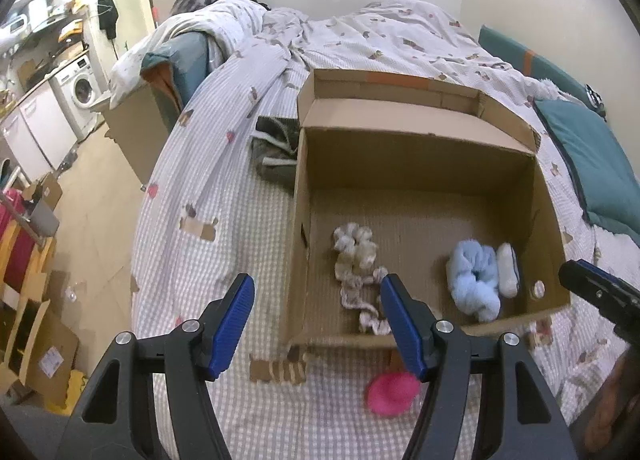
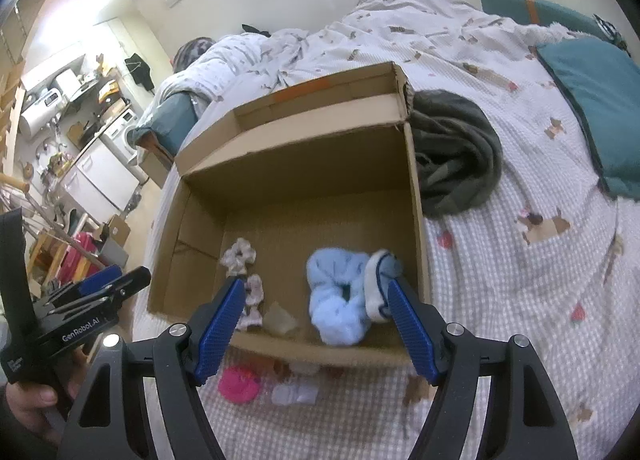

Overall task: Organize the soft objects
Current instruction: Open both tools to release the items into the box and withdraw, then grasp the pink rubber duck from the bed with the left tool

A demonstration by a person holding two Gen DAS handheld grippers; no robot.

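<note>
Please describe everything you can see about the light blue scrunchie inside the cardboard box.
The light blue scrunchie is a fluffy, plush-looking fabric ring with a small dark hole in its middle. It lies flat on the floor of the open cardboard box, near the front right corner. A small white piece with a dark blue edge leans against its right side. No gripper touches it; the right gripper hovers open just in front of the box.
</note>
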